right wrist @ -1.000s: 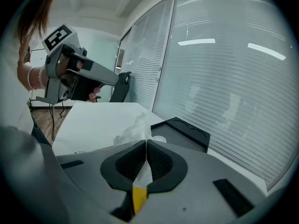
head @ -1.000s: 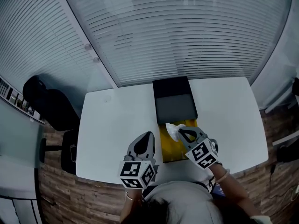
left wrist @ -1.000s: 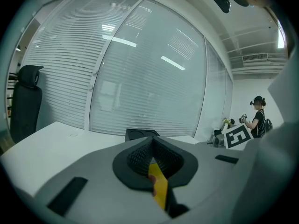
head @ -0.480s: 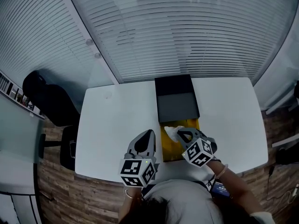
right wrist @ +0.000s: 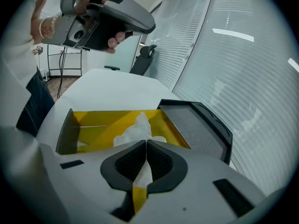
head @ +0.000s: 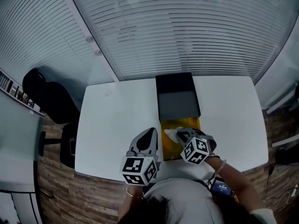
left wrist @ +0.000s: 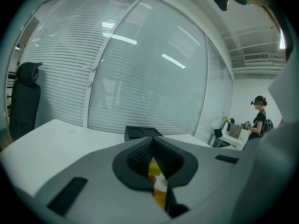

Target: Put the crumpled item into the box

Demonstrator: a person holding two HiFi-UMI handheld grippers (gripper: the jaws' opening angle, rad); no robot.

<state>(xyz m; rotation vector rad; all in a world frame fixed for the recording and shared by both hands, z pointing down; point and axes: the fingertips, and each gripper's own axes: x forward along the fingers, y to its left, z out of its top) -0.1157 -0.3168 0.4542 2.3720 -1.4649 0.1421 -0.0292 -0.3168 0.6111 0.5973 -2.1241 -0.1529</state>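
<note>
The crumpled item is a white tissue (head: 171,133) (right wrist: 135,130), pinched in my shut right gripper (head: 179,134) (right wrist: 145,143). It hangs just over the near part of the yellow box (head: 192,123) (right wrist: 100,121). The box's black lid (head: 177,105) (right wrist: 198,125) lies open behind it with its grey lining up. My left gripper (head: 150,133) (left wrist: 153,143) hovers at the box's left edge with its jaws together and nothing between them. In the right gripper view the left gripper (right wrist: 110,17) shows at the top in a hand.
The box stands on a white table (head: 117,125) near its front edge. Slatted blinds run behind the table. A black office chair (head: 49,104) stands at the left on the wood floor. A person (left wrist: 258,120) stands at a far desk.
My right gripper has shifted a little to the left and lower over the yellow box with the tissue in it. The left gripper has hardly moved.
</note>
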